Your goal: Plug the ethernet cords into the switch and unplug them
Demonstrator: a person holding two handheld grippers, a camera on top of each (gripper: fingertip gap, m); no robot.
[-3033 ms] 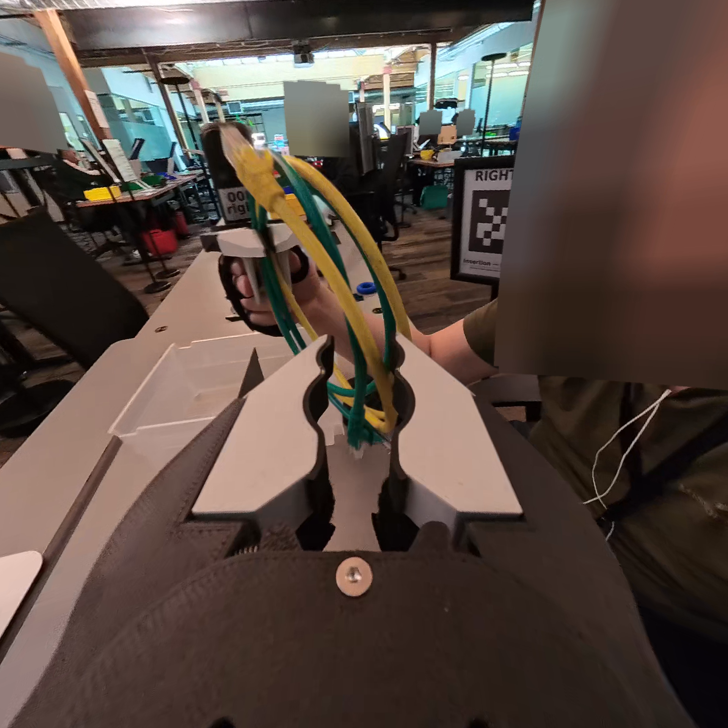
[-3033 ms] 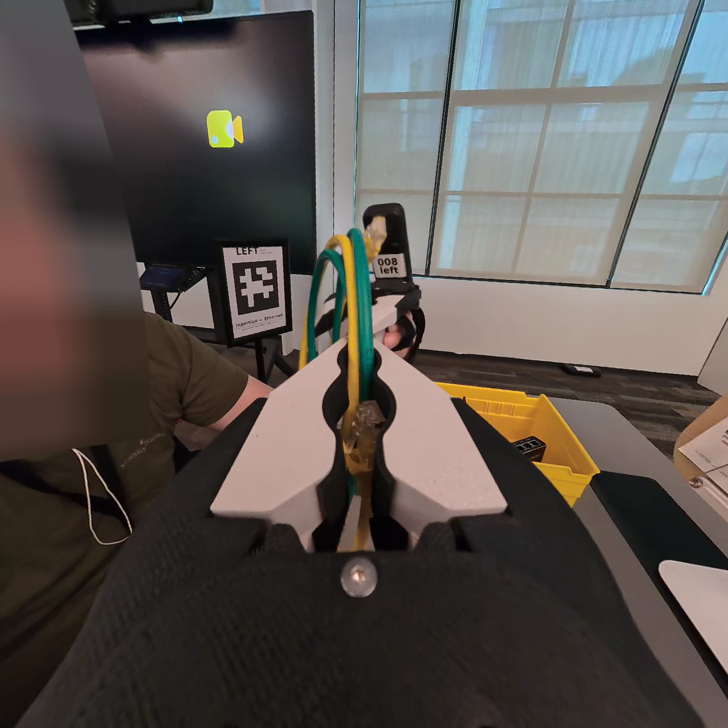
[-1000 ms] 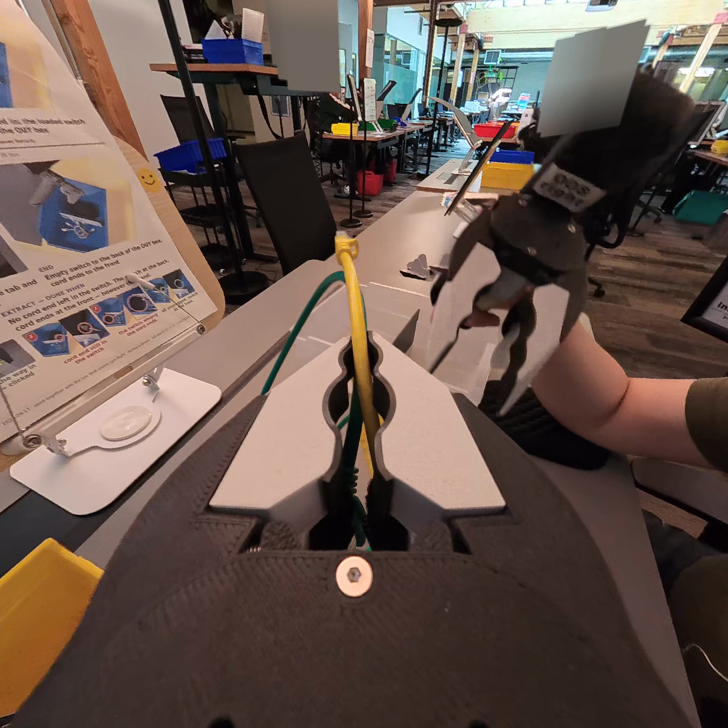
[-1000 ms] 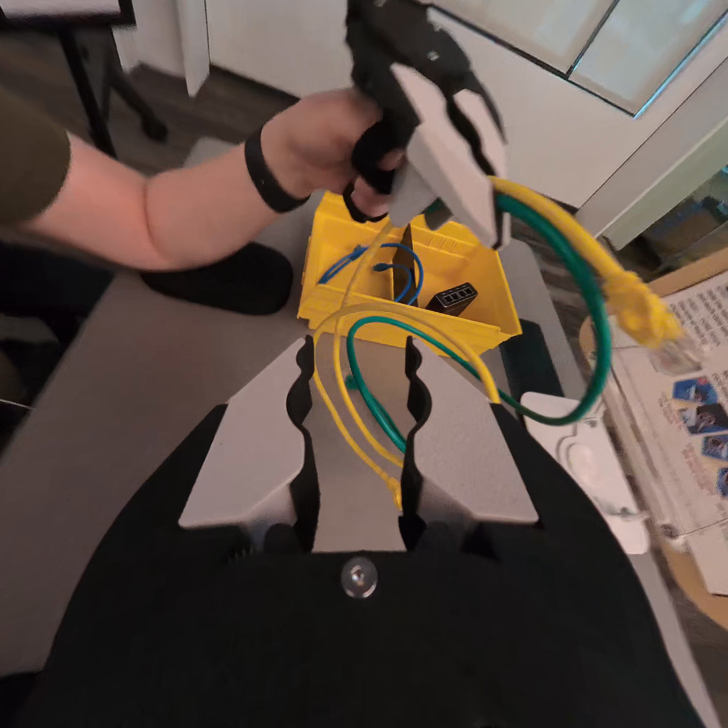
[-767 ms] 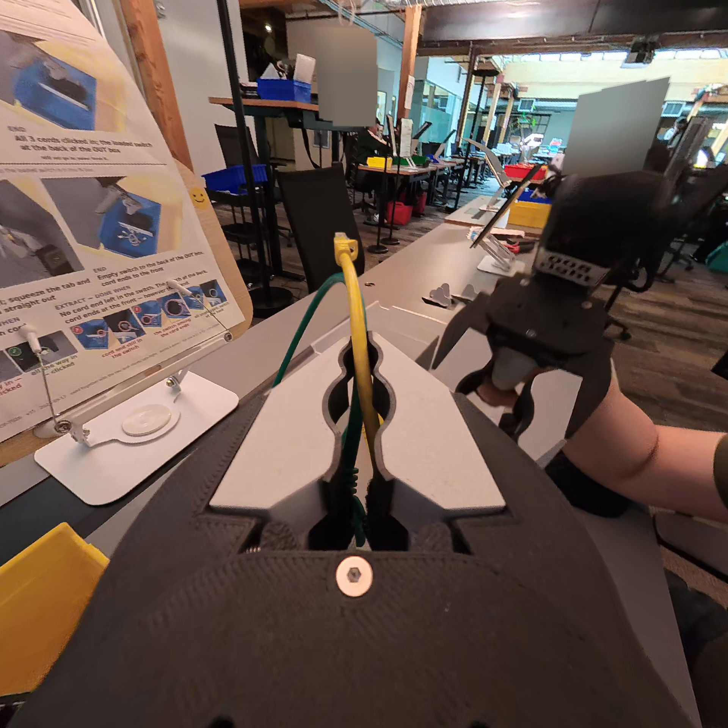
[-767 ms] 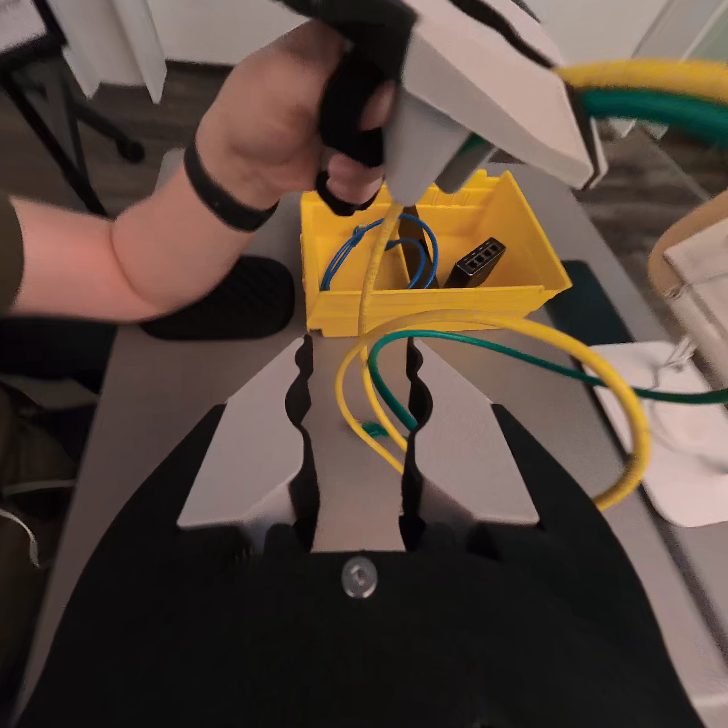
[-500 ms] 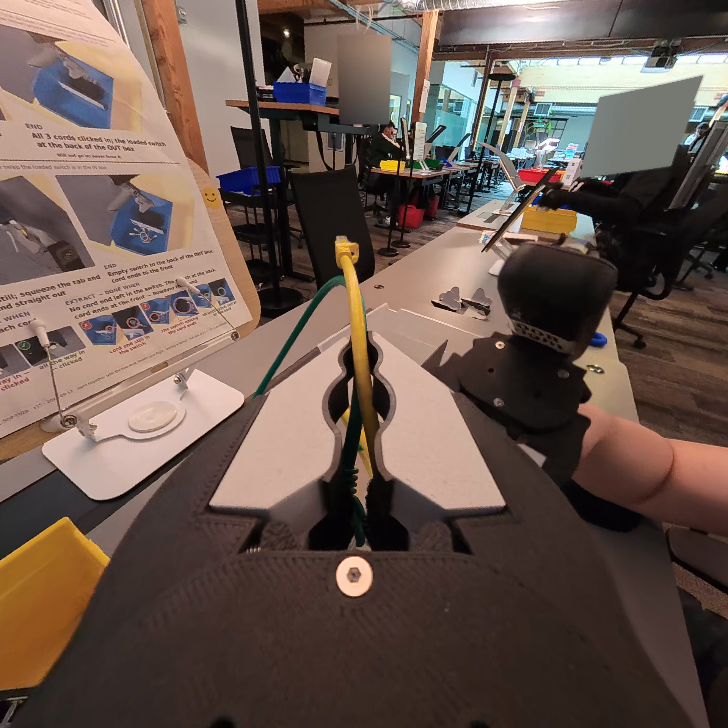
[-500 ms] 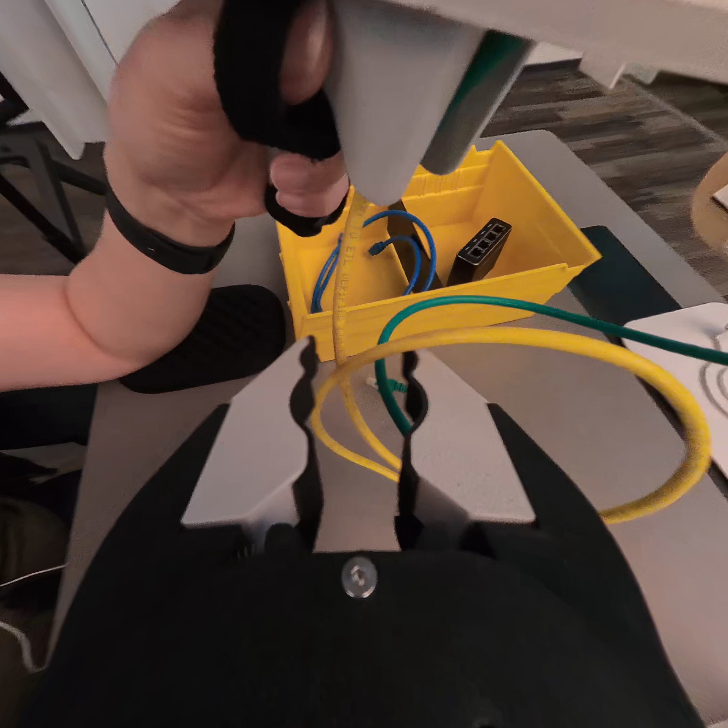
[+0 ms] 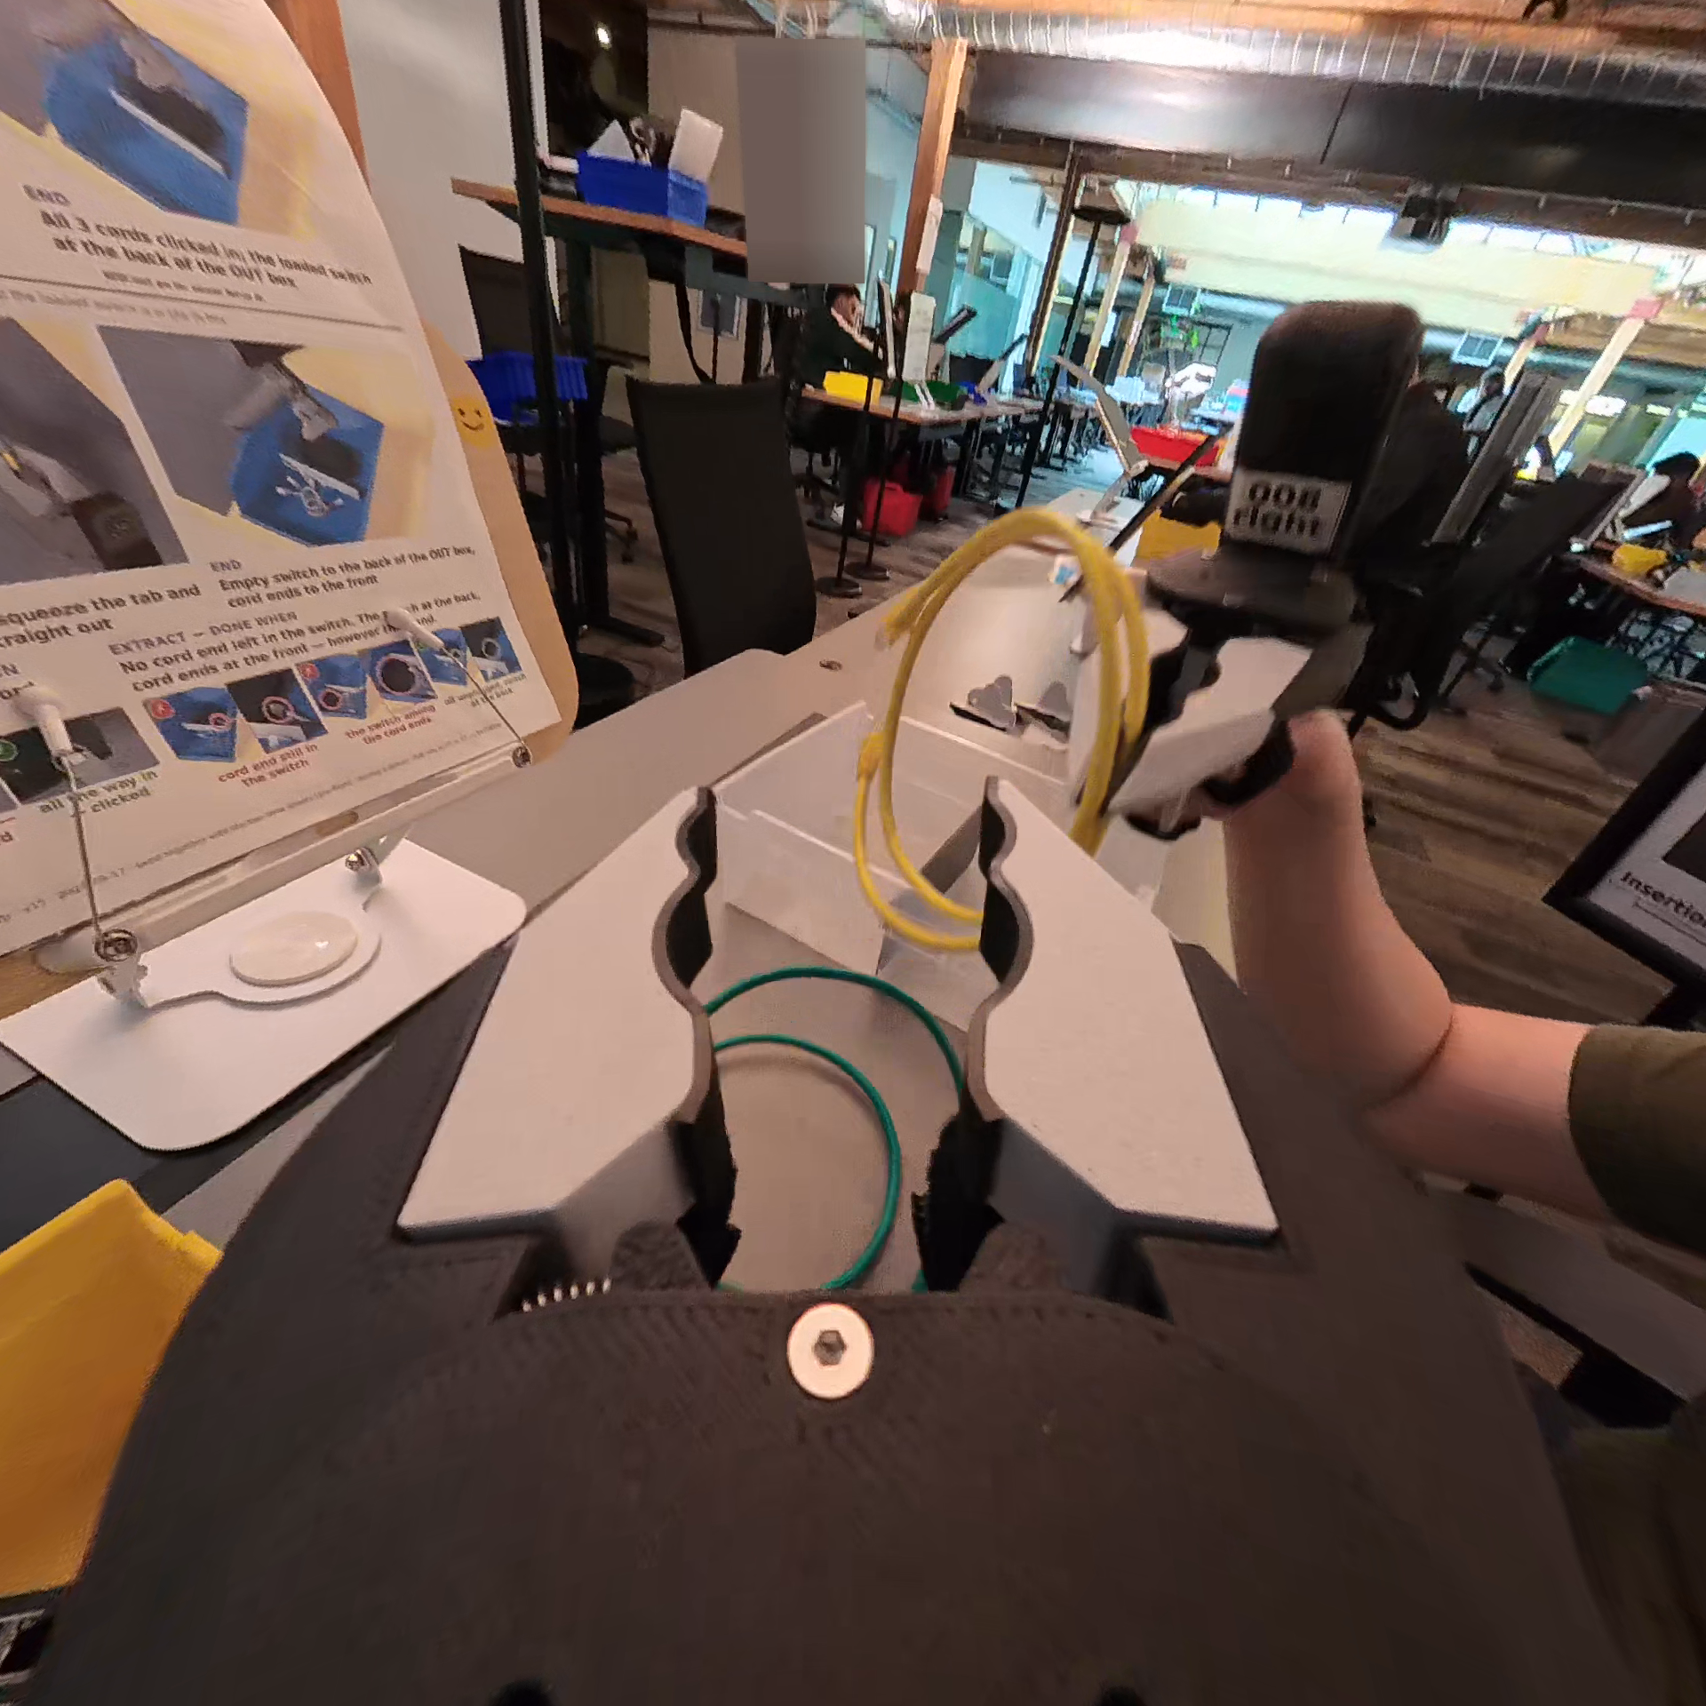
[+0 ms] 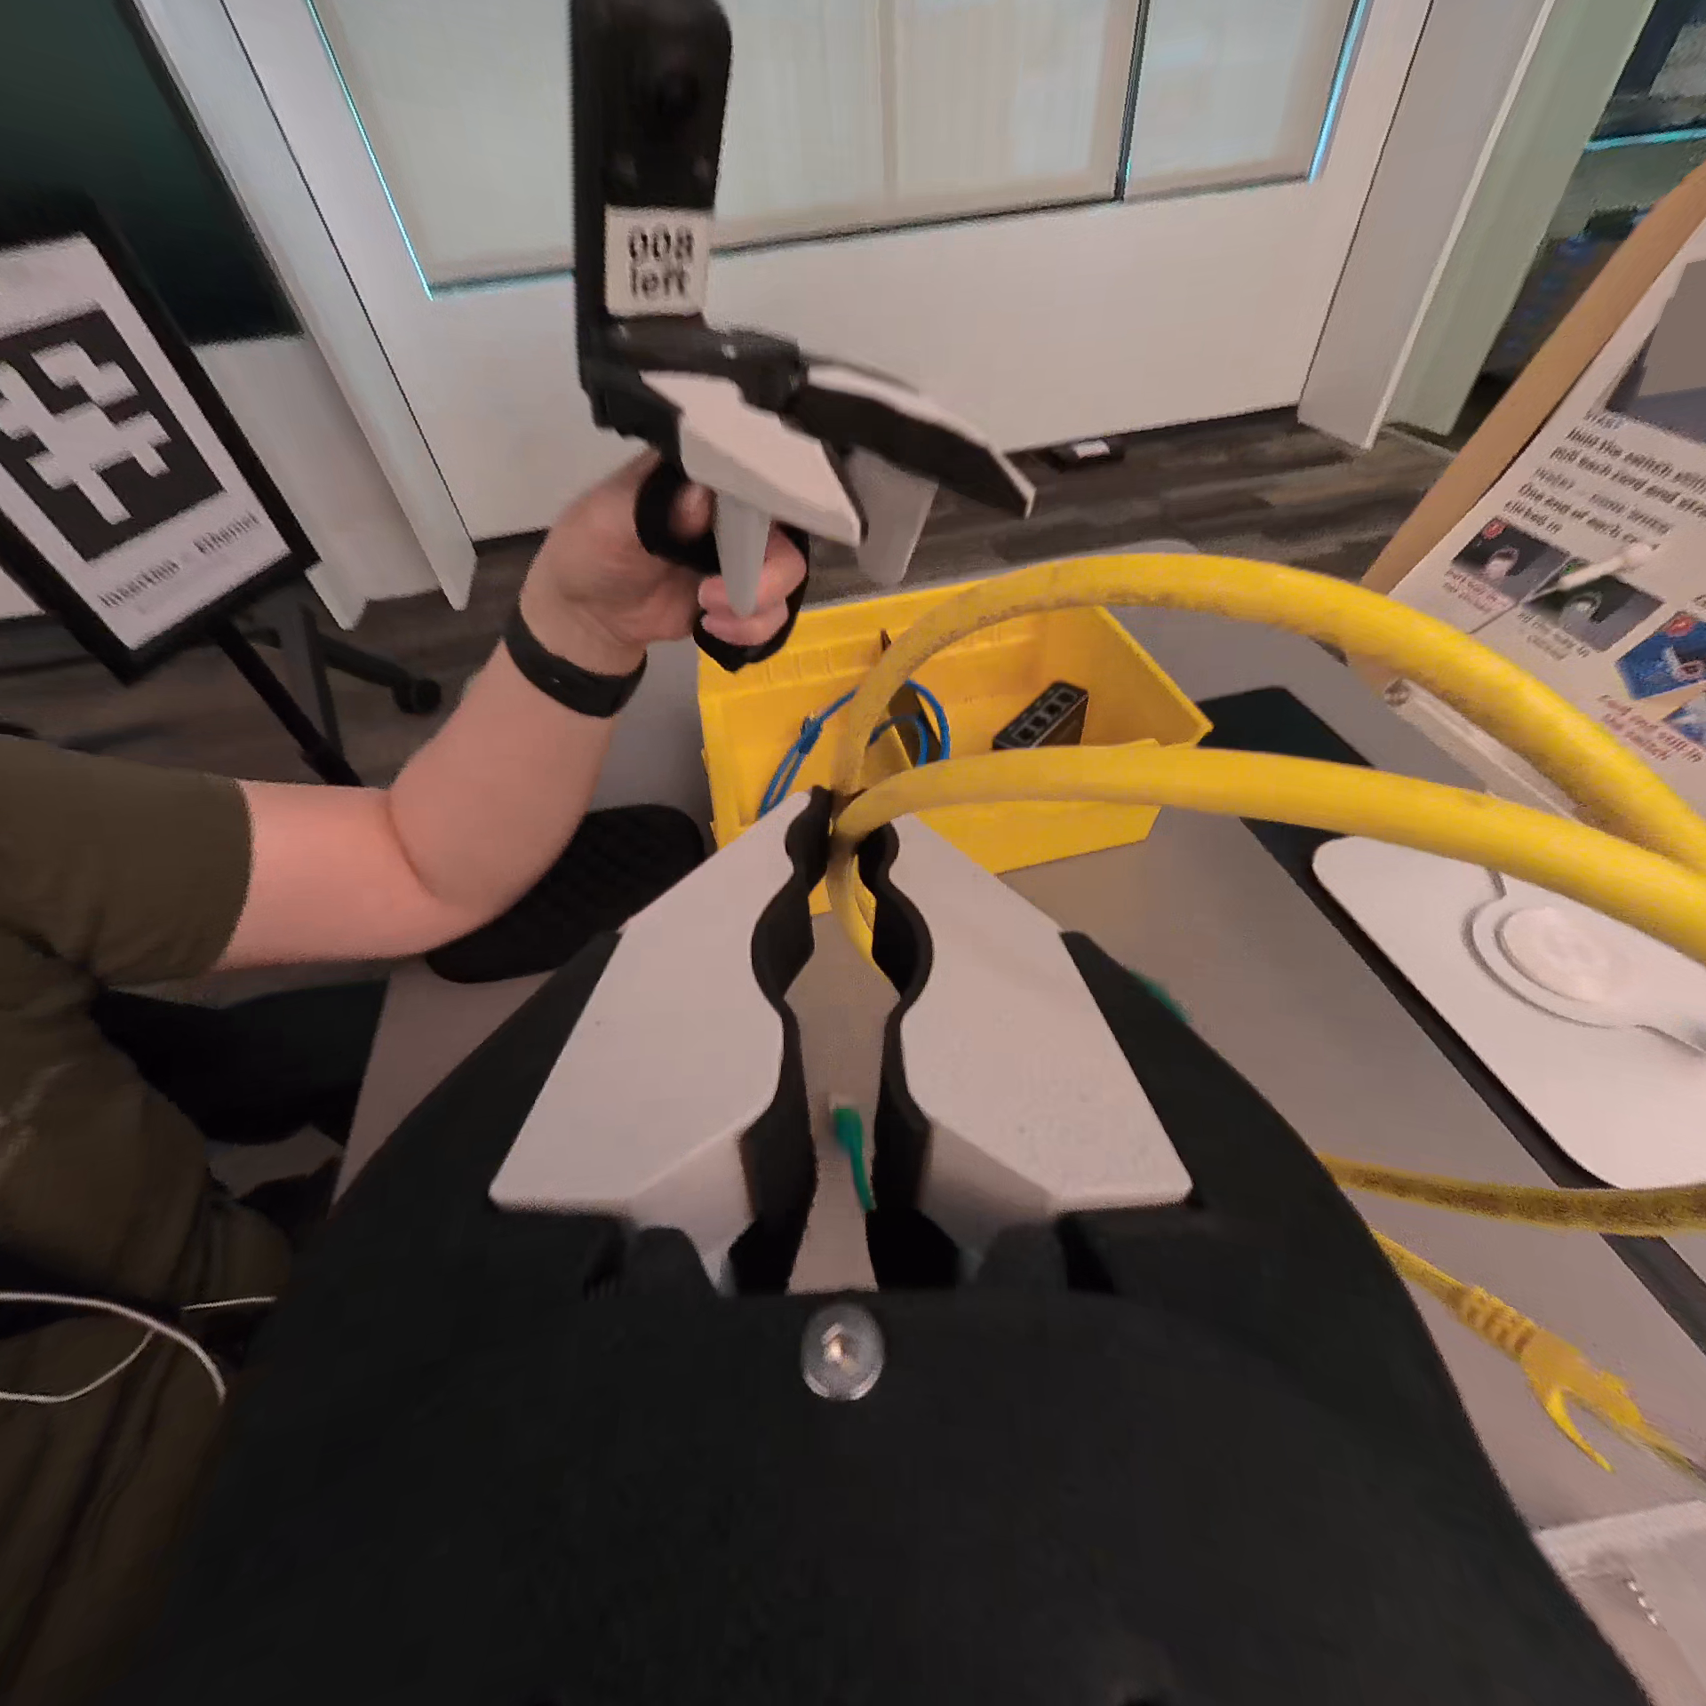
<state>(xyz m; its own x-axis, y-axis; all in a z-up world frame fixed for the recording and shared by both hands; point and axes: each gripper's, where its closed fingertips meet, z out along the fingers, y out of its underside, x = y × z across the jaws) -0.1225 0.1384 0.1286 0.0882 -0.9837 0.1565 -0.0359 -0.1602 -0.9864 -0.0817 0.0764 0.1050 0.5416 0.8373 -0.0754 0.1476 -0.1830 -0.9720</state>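
Left gripper (image 9: 842,822) sits above the grey table (image 9: 646,766), fingers spread wide with nothing between them. The green cord (image 9: 835,1089) lies coiled flat on the table below the gap, untouched. In the right wrist view the same left gripper (image 10: 932,489) is raised in the air above the near rim of the yellow bin (image 10: 1062,831), angled down and right, the person's left hand (image 10: 665,572) wrapped on its trigger grip, forearm reaching in from the left.

Right gripper (image 10: 842,817) has its fingers pinched together at the tips on the yellow cord (image 10: 1292,785). The cord's loops swing out to the right of the fingers, over the white stand base (image 10: 1523,969); one plug end (image 10: 1569,1394) dangles low right, blurred. From the left wrist view the right gripper (image 9: 1135,738) is lifted off the table, tilted, coil of yellow cord (image 9: 1006,720) hanging over the clear bin (image 9: 812,831).

The switch (image 10: 1043,715) leans inside the yellow bin's right compartment, ports showing, with a blue cord (image 10: 859,729) in the left compartment behind a divider.

Room: bare table between the yellow bin and the right gripper's fingers. Instruction board (image 9: 231,443) and its stand crowd the table's far side. Black pad (image 10: 572,886) sits just left of the yellow bin, near the left forearm.
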